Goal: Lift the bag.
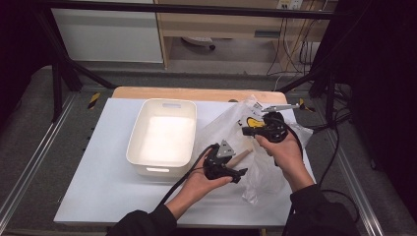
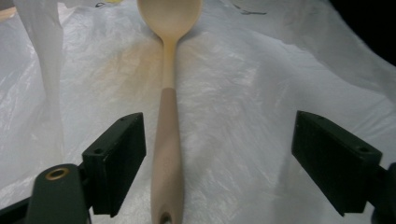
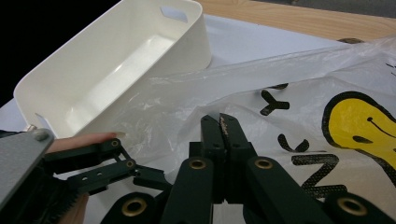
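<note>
A beige spoon (image 2: 166, 140) lies on the thin white plastic bag (image 2: 261, 93), handle toward me and bowl far. My left gripper (image 2: 217, 163) is open around the handle, the left jaw close beside it and the right jaw well clear. In the high view the left gripper (image 1: 235, 167) sits at the bag's near left side by the spoon handle (image 1: 244, 156). My right gripper (image 1: 246, 131) points left over the bag (image 1: 275, 162). The right gripper (image 3: 223, 122) is shut, its tips pinching the film of the bag (image 3: 327, 84), which is tented up there.
A white plastic bin (image 1: 147, 105) stands just left of the bag, and its wall (image 3: 196, 42) rises beyond my right jaws. Everything rests on a white tabletop (image 1: 98, 187) with a wooden strip (image 1: 196, 93) at the far edge. Cables trail from both grippers.
</note>
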Action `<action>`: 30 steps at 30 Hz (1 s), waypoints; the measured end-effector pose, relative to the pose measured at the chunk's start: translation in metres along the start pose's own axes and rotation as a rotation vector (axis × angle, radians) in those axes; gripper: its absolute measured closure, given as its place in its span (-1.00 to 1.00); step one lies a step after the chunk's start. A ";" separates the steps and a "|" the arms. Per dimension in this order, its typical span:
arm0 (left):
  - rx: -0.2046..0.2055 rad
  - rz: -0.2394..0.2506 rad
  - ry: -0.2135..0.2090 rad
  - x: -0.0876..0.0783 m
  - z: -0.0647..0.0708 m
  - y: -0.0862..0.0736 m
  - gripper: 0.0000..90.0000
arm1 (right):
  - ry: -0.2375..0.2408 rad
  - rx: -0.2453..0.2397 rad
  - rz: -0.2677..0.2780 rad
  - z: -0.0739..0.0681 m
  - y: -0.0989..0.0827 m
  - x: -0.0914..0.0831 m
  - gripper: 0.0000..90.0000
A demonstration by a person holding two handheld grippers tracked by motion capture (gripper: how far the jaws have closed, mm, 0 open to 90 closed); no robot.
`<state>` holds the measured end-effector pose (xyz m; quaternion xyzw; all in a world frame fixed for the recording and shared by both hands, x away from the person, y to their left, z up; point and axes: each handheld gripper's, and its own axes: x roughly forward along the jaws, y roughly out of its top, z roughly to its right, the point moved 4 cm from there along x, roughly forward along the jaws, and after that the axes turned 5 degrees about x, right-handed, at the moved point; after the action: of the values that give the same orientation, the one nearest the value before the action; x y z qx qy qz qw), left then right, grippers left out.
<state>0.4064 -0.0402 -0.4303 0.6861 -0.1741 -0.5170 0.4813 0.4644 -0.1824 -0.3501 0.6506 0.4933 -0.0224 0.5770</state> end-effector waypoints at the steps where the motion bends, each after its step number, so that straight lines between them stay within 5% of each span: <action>1: -0.004 0.001 -0.004 -0.002 0.001 0.000 -0.69 | 0.001 0.001 0.001 0.000 0.000 0.000 1.00; 18: -0.035 0.038 -0.011 -0.048 0.009 0.007 -0.73 | -0.016 -0.007 0.005 0.004 -0.012 0.004 1.00; 30: -0.079 0.094 0.031 -0.077 -0.009 0.012 -0.75 | 0.002 0.012 0.004 0.004 -0.030 0.013 1.00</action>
<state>0.3864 0.0146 -0.3782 0.6657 -0.1779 -0.4895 0.5344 0.4535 -0.1822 -0.3816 0.6550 0.4924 -0.0232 0.5726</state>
